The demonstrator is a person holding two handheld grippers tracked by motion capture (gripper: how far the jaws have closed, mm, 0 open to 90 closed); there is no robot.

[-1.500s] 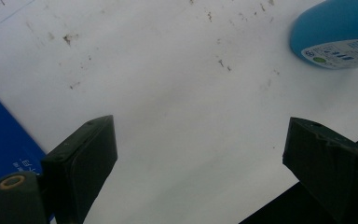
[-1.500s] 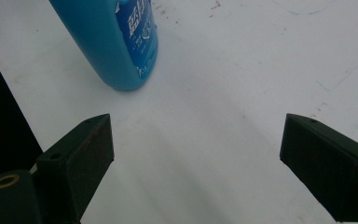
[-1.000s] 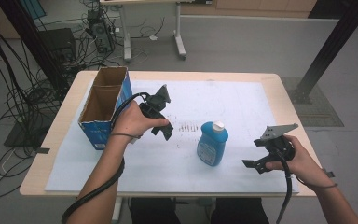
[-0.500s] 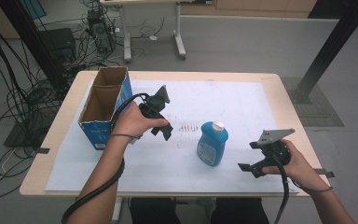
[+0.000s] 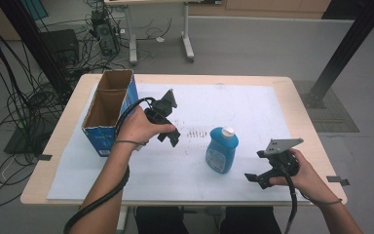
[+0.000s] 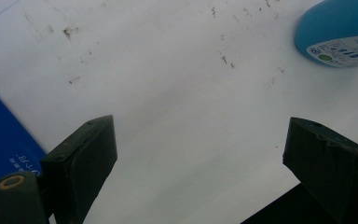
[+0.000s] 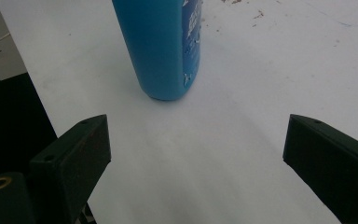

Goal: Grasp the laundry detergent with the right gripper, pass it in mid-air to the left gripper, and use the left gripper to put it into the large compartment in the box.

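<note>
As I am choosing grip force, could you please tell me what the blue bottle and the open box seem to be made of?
The blue bottle with a white cap looks like smooth, slightly glossy plastic with a printed label. The open brown-lined box with blue outer walls looks like matte cardboard, judging by its raw brown inside and thin walls.

Blue bottle (image 5: 222, 152) with a white cap, standing up on the white sheet (image 5: 253, 107) over the table (image 5: 299, 112). Near its right, close to the front edge, the right gripper (image 5: 254, 177) in a hand, jaws apart, nothing between them, pointing left toward the bottle but not touching it. Left of the bottle, the left gripper (image 5: 171, 138) in the other hand, jaws pointing down at the sheet. Open cardboard box (image 5: 108, 109) with blue sides just beside that hand, on the left
</note>
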